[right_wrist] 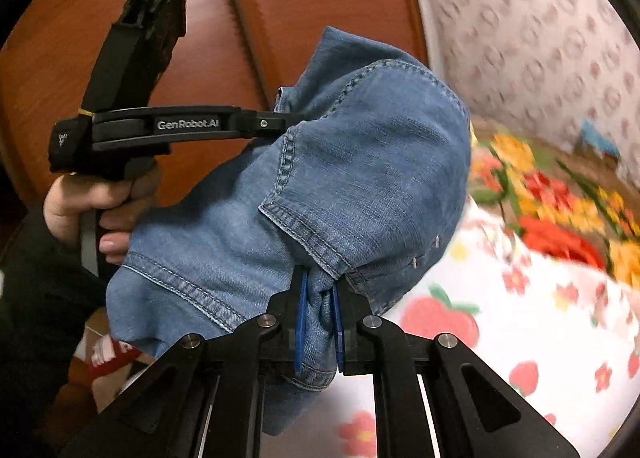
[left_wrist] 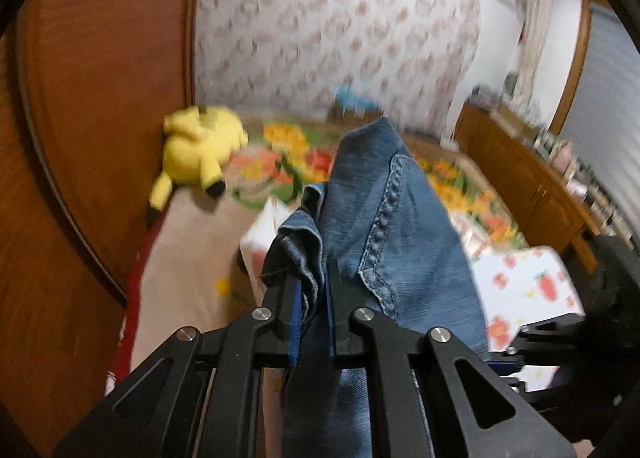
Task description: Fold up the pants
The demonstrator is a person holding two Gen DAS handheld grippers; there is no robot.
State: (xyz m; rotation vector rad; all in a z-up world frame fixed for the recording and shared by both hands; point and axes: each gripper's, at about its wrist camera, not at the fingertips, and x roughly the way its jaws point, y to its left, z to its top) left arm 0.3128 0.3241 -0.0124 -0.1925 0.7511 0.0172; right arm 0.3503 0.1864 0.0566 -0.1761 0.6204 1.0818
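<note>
Holding the jeans (left_wrist: 384, 225) up off the bed (left_wrist: 192, 242), both grippers, left gripper (left_wrist: 312, 298) and right gripper (right_wrist: 320, 318), have jaws squeezed narrow on bunched denim, 1 fold each.

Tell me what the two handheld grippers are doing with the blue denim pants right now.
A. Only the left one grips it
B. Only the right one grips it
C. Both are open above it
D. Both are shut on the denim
D: the left gripper pinches a bunch of the blue denim pants between its blue pads, and the right gripper is clamped on the fabric likewise.
</note>
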